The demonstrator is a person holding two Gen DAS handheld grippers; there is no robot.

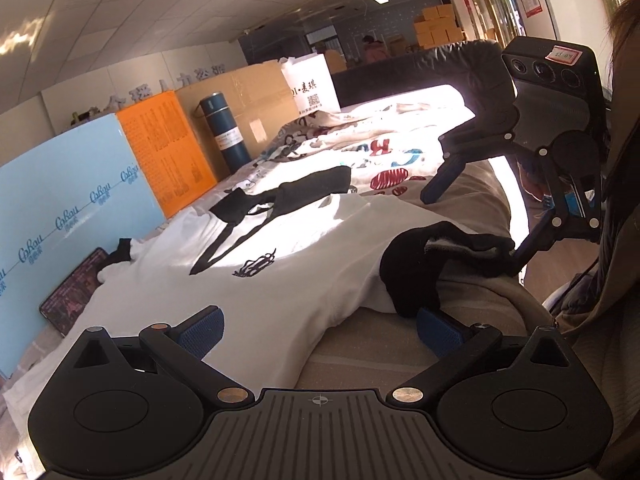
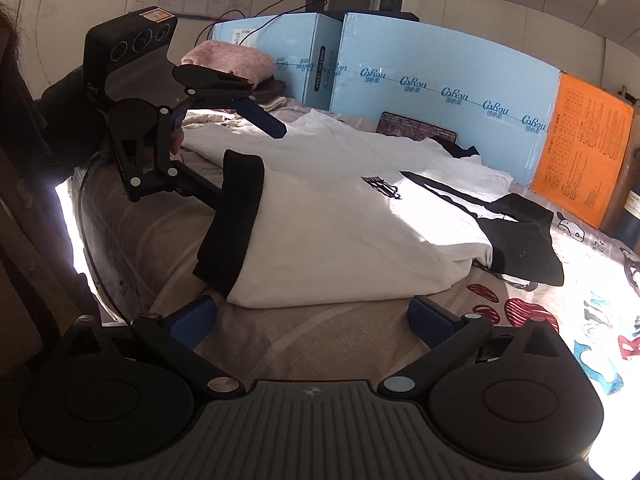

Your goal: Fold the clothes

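A white sweatshirt (image 1: 280,248) with a black stripe, a crown emblem and black trim lies partly folded on the bed. In the left wrist view my left gripper (image 1: 320,324) is open, its fingers wide apart over the shirt's near edge. The black hem band (image 1: 412,280) bunches against its right finger. Beyond it my right gripper (image 1: 476,224) is open too, its lower finger touching the band's end. From the right wrist, my right gripper (image 2: 312,316) stands open just short of the sweatshirt (image 2: 340,232). The hem band (image 2: 232,220) drapes over the lower finger of my left gripper (image 2: 248,164).
The bed carries a beige cover (image 2: 280,344) and a cartoon-print sheet (image 1: 380,152). Light-blue boxes (image 2: 440,80), an orange box (image 1: 168,152), a cardboard box (image 1: 248,96) and a blue flask (image 1: 224,132) line the far side. A dark tablet (image 1: 72,296) and a pink folded garment (image 2: 232,60) lie nearby.
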